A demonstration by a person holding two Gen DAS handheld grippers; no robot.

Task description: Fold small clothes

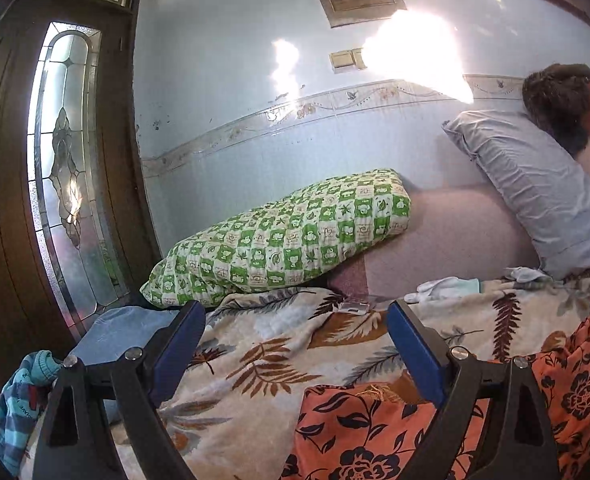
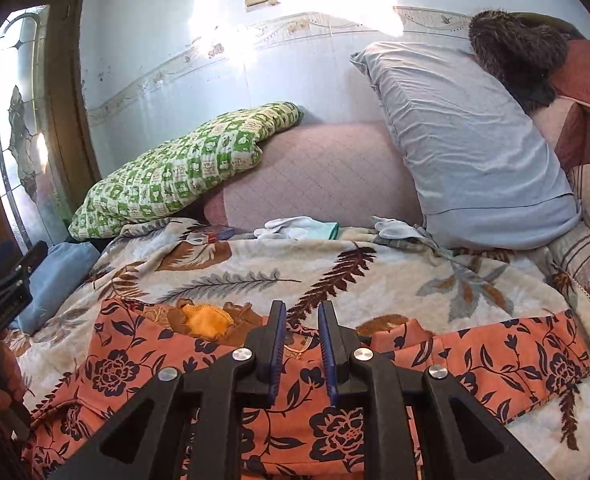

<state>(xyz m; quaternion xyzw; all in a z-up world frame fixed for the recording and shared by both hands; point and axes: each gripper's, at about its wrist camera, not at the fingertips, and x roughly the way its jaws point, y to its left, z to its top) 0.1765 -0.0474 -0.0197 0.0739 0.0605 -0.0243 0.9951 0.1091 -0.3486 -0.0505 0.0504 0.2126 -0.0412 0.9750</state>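
Observation:
An orange garment with dark navy flowers (image 2: 395, 376) lies spread across a cream leaf-print blanket (image 2: 335, 272) on the bed. It also shows in the left wrist view (image 1: 375, 432), at the lower right. My left gripper (image 1: 295, 316) is open wide, hovering over the blanket at the garment's left end, holding nothing. My right gripper (image 2: 301, 310) hovers over the middle of the garment near its neckline, jaws narrowly apart, nothing between them. The left gripper shows at the left edge of the right wrist view (image 2: 11, 276).
A green checked pillow (image 1: 287, 236) and a grey-blue pillow (image 2: 471, 148) lean on the wall. Small white and pale garments (image 2: 295, 230) lie at the blanket's far edge. A striped blue garment (image 1: 19, 404) lies at the left. A glass-panelled wooden door (image 1: 63, 168) stands at the left.

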